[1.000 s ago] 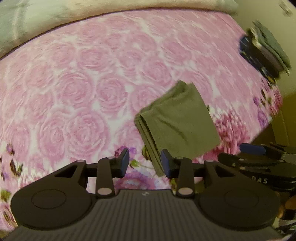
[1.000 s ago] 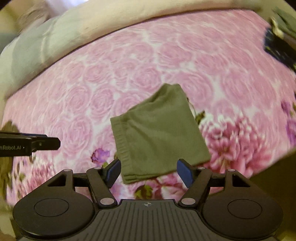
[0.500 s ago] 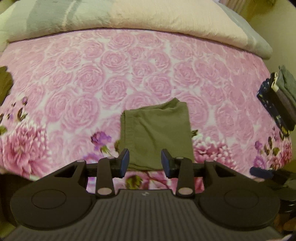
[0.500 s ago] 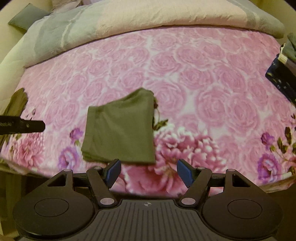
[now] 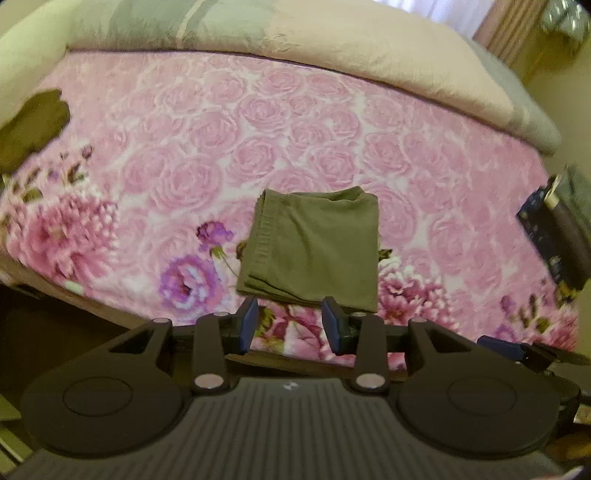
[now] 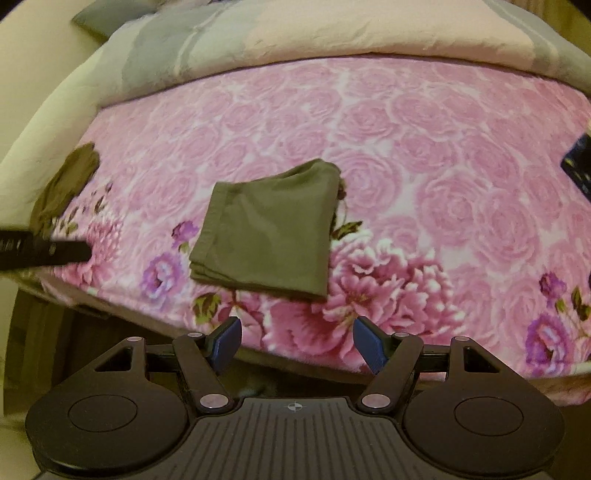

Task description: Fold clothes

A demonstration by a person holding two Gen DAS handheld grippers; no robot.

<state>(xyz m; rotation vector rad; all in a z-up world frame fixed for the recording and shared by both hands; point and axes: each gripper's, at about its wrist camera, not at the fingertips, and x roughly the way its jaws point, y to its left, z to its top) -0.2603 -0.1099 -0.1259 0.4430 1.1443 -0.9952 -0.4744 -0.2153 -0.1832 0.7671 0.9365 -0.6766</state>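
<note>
An olive-green garment (image 5: 314, 243) (image 6: 267, 229) lies folded into a neat rectangle on the pink floral bedspread (image 5: 258, 122), near the bed's front edge. My left gripper (image 5: 290, 325) hovers open just short of the garment's near edge, nothing between its blue pads. My right gripper (image 6: 297, 345) stands wide open over the bed's front edge, below the garment and apart from it. A second dark olive garment (image 5: 31, 127) (image 6: 64, 184) lies crumpled at the bed's left side.
A stack of folded clothes (image 5: 557, 236) (image 6: 578, 164), dark blue patterned at the bottom, sits at the bed's right edge. A rolled quilt in cream and grey (image 5: 332, 44) (image 6: 332, 33) runs along the back. The other gripper's tip shows at each view's side.
Both grippers have pulled back from the folded garment and rolled, so the bed now looks level. The garment lies where it was left, farther from the fingers.
</note>
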